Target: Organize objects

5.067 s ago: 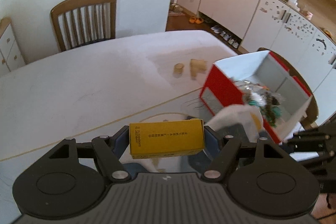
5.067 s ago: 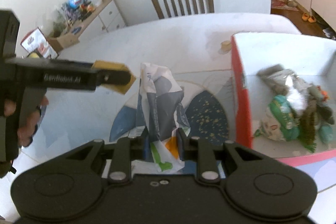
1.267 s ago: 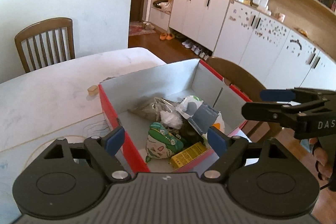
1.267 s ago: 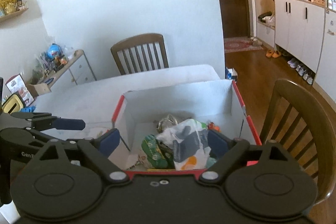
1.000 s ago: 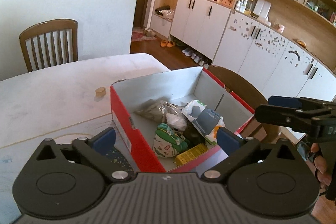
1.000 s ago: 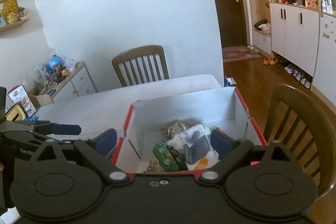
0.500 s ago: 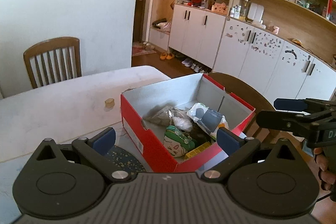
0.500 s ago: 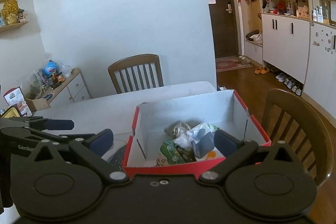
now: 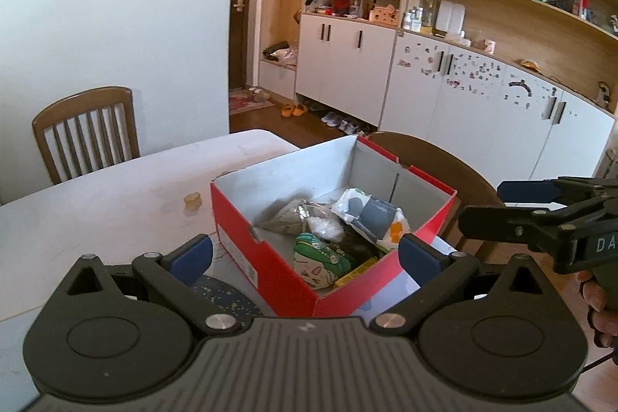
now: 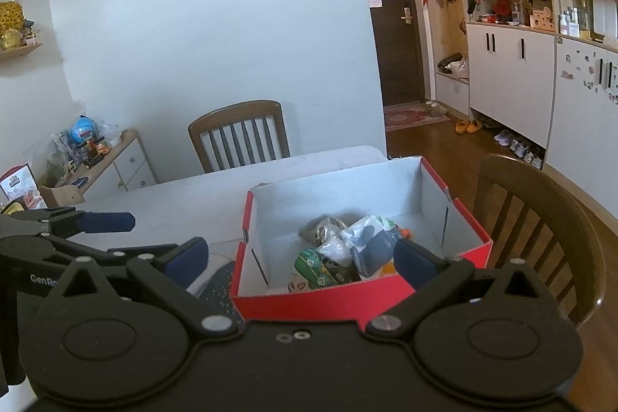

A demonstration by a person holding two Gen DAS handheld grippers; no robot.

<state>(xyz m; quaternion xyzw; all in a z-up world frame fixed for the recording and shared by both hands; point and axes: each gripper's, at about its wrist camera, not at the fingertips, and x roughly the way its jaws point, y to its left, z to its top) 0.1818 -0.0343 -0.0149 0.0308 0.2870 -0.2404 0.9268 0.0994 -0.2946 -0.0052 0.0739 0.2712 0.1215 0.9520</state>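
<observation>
Left gripper jaws wide and empty, right gripper jaws just opened fully, empty, red box beyond.

The right gripper hangs above the near edge of a red box with white inner walls, its jaws spread wide with nothing between them, having just finished opening. The box stands on a white table and holds a jumble of packets: a crumpled white-and-grey bag, a green cartoon-printed pouch and a silvery wrapper. At the left edge the left gripper reaches in over the table with its blue-padded fingers apart, one wooden chair stands behind the table, and another stands just right of the box.
</observation>
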